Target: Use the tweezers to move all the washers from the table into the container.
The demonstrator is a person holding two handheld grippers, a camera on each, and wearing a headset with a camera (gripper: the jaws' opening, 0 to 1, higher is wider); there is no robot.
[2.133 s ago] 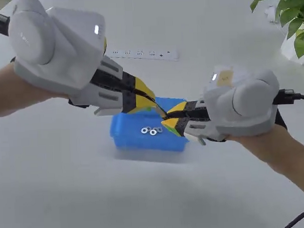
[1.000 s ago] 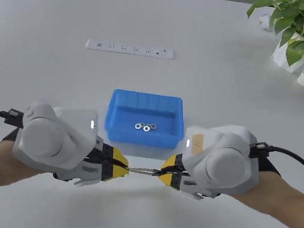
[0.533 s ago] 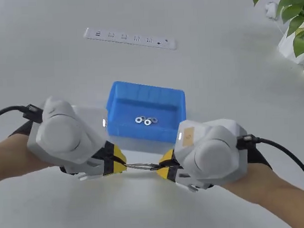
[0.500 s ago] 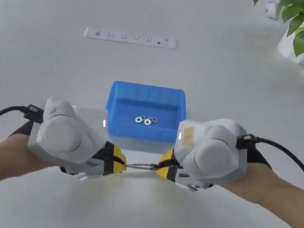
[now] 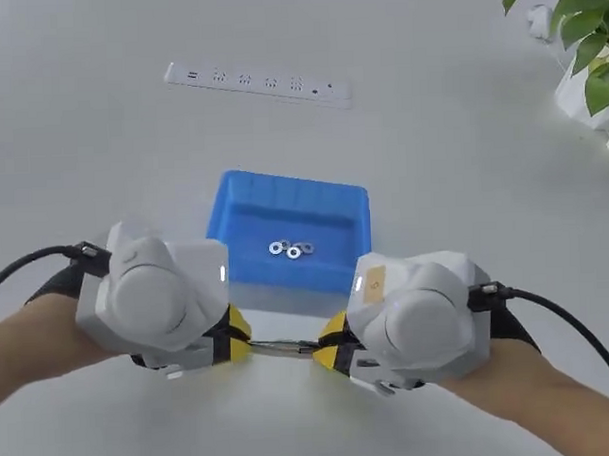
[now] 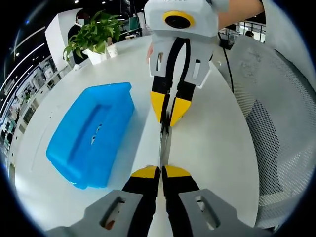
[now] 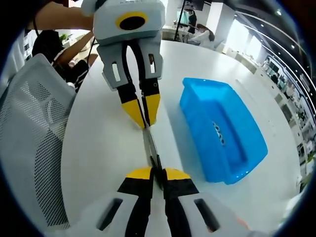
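A blue container (image 5: pixel 246 208) stands on the white table with three washers (image 5: pixel 290 250) lying inside. In front of it, thin metal tweezers (image 5: pixel 285 346) run level between my two grippers. The left gripper (image 5: pixel 244 341) is shut on one end and the right gripper (image 5: pixel 323 351) is shut on the other. In the left gripper view the tweezers (image 6: pixel 164 143) stretch from my own jaws to the right gripper (image 6: pixel 170 108), with the container (image 6: pixel 74 158) to the left. In the right gripper view the tweezers (image 7: pixel 149 143) reach the left gripper (image 7: pixel 141 109), with the container (image 7: pixel 242 148) to the right.
A white power strip (image 5: pixel 254 82) lies at the far side of the table. A potted plant (image 5: pixel 578 28) stands at the far right. A grey mesh chair (image 6: pixel 276 123) sits beyond the table's near edge, also seen as mesh chair (image 7: pixel 34 133).
Both grippers came down from above the container to the table in front of it, still holding the tweezers between them. Over the last half second they barely shifted.
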